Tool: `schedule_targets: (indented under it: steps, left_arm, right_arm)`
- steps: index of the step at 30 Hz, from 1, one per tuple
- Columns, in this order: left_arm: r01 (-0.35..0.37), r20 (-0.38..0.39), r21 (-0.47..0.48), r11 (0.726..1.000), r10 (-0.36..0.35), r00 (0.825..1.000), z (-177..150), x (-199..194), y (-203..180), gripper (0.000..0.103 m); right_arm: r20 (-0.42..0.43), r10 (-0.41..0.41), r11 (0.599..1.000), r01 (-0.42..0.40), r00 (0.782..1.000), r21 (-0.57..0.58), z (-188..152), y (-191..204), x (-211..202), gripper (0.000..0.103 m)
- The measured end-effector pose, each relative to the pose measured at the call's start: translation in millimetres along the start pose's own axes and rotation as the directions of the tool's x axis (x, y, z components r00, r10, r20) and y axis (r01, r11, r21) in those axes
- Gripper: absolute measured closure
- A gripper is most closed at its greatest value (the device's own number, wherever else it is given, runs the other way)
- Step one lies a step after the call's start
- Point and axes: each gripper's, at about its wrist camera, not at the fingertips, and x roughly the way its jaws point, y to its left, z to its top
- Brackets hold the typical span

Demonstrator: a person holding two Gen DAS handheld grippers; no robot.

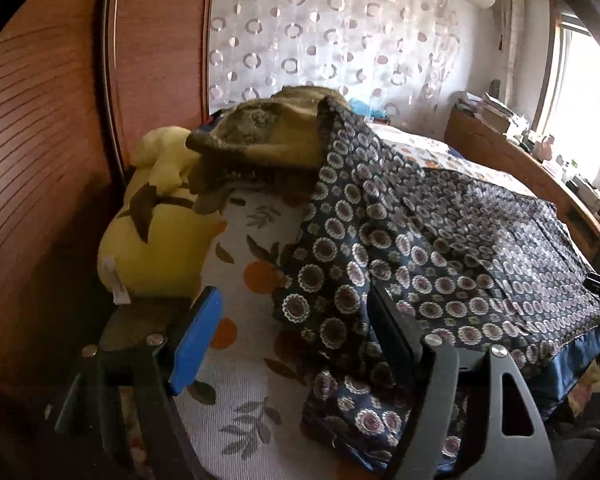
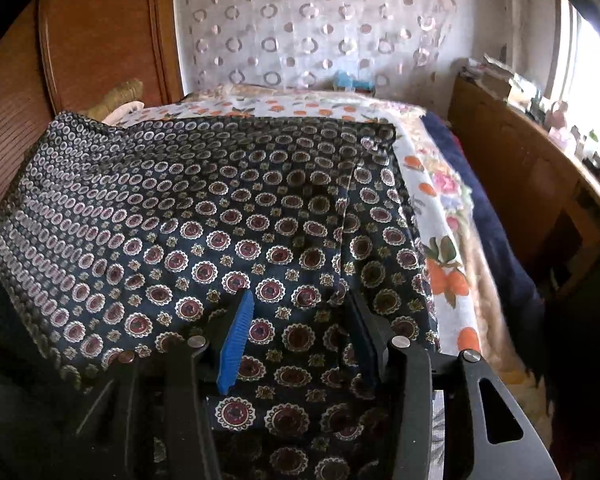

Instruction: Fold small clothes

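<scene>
A dark navy garment [image 1: 440, 240] printed with round flower medallions lies spread on the bed. In the right wrist view the garment [image 2: 204, 216] fills most of the frame, flat, with a seam running down its right part. My left gripper [image 1: 296, 320] stands open at the garment's crumpled left edge. Its blue pad [image 1: 198, 340] is over the bare sheet and its dark finger [image 1: 392, 340] is against the cloth. My right gripper [image 2: 300, 320] stands open just above the garment's near part, the patterned cloth showing between the blue pad [image 2: 236, 344] and the dark finger [image 2: 366, 332].
The bed sheet [image 1: 240, 360] is white with orange fruit and leaves. A yellow plush toy [image 1: 156, 232] and a brown furry blanket [image 1: 260, 136] lie at the bed's left by a wooden wardrobe [image 1: 40, 140]. A wooden sideboard [image 2: 520, 184] with clutter runs under the window at right.
</scene>
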Motion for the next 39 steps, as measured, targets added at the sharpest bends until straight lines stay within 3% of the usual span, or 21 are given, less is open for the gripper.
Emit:
schedule_targets:
  steps: [9,13,26,30,39]
  left_arm:
    - [0.014,-0.063,0.001,1.0,-0.014,0.998,-16.1,2.2,-2.4,0.029]
    - [0.026,-0.072,0.013,1.0,-0.025,0.997,-19.2,-1.4,-7.9,0.04]
    - [0.084,-0.097,0.039,0.996,-0.079,0.992,-16.9,1.6,-25.8,0.097]
    - [0.068,-0.056,0.09,0.994,-0.063,0.996,-10.2,-7.8,-38.4,0.098]
    - [0.105,0.072,0.173,0.979,-0.119,0.99,26.7,-42.8,-67.4,0.098]
  right_arm:
    - [0.012,0.003,1.0,-0.003,1.0,0.007,-10.3,-10.9,-5.8,0.05]
    - [0.017,-0.003,1.0,0.003,1.0,0.009,-13.2,-8.1,-7.8,0.048]
    - [0.036,-0.004,1.0,0.004,0.999,0.014,-17.7,-11.7,-9.7,0.047]
    - [0.043,-0.002,1.0,0.001,0.999,0.017,-19.0,-14.3,-10.4,0.046]
    - [0.046,0.002,1.0,-0.003,0.999,0.019,-18.1,-17.3,-10.1,0.044]
